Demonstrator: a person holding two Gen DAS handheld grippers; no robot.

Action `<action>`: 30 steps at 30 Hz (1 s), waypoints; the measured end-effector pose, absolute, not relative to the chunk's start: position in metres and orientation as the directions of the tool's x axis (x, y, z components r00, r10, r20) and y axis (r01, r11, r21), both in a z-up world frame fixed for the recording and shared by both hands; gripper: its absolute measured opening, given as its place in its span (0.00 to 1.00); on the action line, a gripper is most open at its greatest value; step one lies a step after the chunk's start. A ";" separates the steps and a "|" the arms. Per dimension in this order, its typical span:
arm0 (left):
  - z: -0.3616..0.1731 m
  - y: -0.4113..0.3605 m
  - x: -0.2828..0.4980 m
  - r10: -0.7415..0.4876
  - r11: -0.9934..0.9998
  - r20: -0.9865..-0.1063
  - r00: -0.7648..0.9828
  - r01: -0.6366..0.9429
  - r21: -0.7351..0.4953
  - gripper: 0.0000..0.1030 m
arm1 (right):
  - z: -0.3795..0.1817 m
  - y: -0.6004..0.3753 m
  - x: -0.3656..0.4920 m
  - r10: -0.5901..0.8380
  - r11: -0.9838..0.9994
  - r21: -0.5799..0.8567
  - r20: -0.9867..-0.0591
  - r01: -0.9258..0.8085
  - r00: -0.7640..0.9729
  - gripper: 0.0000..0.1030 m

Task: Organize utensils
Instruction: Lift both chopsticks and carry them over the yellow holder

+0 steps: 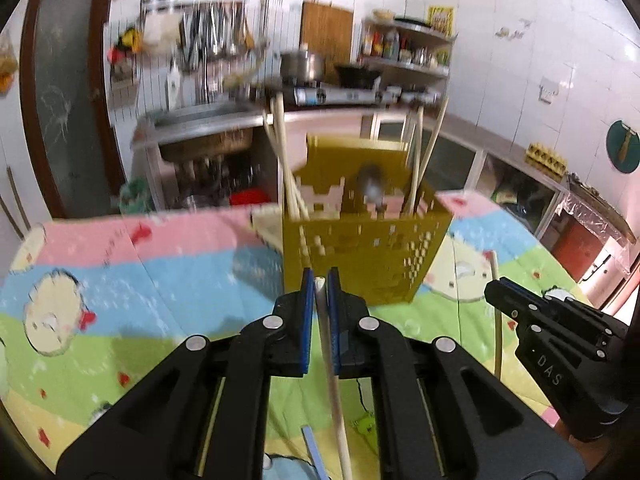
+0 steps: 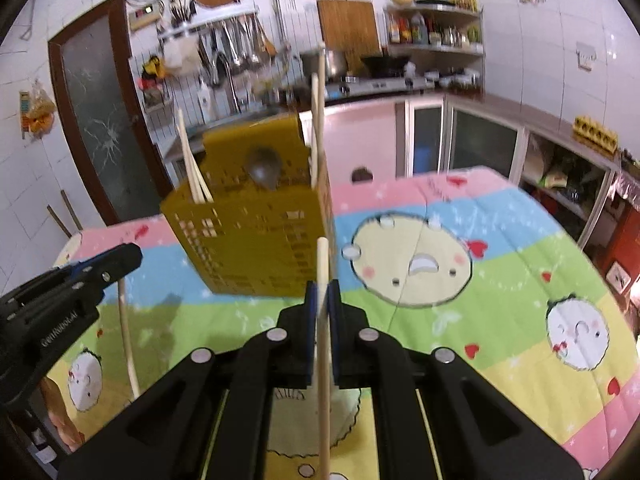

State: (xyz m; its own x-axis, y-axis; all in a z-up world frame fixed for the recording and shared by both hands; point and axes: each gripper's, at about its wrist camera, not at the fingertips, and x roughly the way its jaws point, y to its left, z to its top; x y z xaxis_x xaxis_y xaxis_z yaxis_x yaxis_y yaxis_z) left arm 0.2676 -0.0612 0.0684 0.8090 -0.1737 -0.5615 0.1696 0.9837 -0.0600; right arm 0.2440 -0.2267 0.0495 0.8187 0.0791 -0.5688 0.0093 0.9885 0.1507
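Tiled kitchen — cartoon-print tablecloth

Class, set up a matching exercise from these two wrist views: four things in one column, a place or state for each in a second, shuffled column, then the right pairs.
Column 1
1. left gripper
2. yellow basket
3. spoon
4. tablecloth

Column 2
A. lies under the basket
B. shut on a chopstick
C. holds upright chopsticks
D. bowl showing inside the basket

Pairs: 1-B, 2-C, 3-D, 4-A
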 end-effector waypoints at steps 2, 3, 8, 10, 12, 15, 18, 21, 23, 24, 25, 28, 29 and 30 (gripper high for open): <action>0.078 -0.061 0.263 -0.166 0.985 -0.524 0.836 0.169 -0.043 0.05 | 0.058 -0.225 0.240 0.080 0.988 0.151 -0.527 0.001 0.846 0.06; 0.083 -0.060 0.260 -0.167 0.985 -0.502 0.849 0.169 -0.042 0.05 | 0.061 -0.224 0.239 0.079 0.989 0.150 -0.512 -0.001 0.855 0.06; 0.101 -0.056 0.251 -0.161 0.985 -0.418 0.894 0.170 -0.017 0.05 | 0.075 -0.219 0.233 0.059 0.993 0.118 -0.432 -0.009 0.900 0.06; 0.105 -0.057 0.248 -0.158 0.985 -0.390 0.907 0.171 0.000 0.05 | 0.078 -0.217 0.232 0.064 0.993 0.118 -0.409 -0.017 0.910 0.06; 0.109 -0.057 0.245 -0.161 0.984 -0.367 0.916 0.177 0.010 0.05 | 0.079 -0.215 0.232 0.066 0.993 0.117 -0.392 -0.021 0.917 0.06; 0.112 -0.057 0.245 -0.169 0.982 -0.347 0.923 0.187 0.021 0.05 | 0.081 -0.215 0.231 0.067 0.993 0.117 -0.359 -0.026 0.931 0.06; 0.113 -0.060 0.245 -0.171 0.980 -0.327 0.929 0.194 0.040 0.05 | 0.082 -0.215 0.230 0.066 0.992 0.120 -0.334 -0.027 0.940 0.06; 0.113 -0.057 0.244 -0.176 0.980 -0.313 0.934 0.196 0.036 0.05 | 0.082 -0.216 0.230 0.064 0.992 0.122 -0.305 -0.028 0.950 0.06; 0.113 -0.053 0.246 -0.179 0.981 -0.304 0.936 0.195 0.022 0.05 | 0.081 -0.216 0.230 0.060 0.993 0.115 -0.288 -0.028 0.956 0.06; 0.112 -0.052 0.245 -0.178 0.981 -0.299 0.937 0.192 0.017 0.05 | 0.081 -0.215 0.230 0.056 0.994 0.108 -0.277 -0.026 0.959 0.06; 0.112 -0.050 0.246 -0.178 0.982 -0.295 0.939 0.190 0.012 0.05 | 0.081 -0.215 0.229 0.052 0.994 0.103 -0.266 -0.026 0.963 0.06; 0.111 -0.047 0.248 -0.175 0.983 -0.288 0.942 0.183 0.001 0.05 | 0.082 -0.215 0.229 0.047 0.995 0.098 -0.240 -0.024 0.970 0.06; 0.111 -0.046 0.248 -0.174 0.984 -0.283 0.943 0.180 -0.002 0.05 | 0.082 -0.214 0.228 0.047 0.995 0.100 -0.233 -0.024 0.971 0.06; 0.111 -0.046 0.249 -0.172 0.984 -0.280 0.945 0.178 -0.004 0.05 | 0.083 -0.214 0.229 0.047 0.995 0.100 -0.229 -0.024 0.972 0.06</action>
State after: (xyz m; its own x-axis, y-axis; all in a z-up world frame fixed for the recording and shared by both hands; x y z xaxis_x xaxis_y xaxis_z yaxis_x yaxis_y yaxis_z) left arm 0.2490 -0.0456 0.1109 0.9445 -0.1716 -0.2800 0.1776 0.9841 -0.0039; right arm 0.2286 -0.2139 0.0825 0.9722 0.0468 -0.2294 -0.0243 0.9947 0.0998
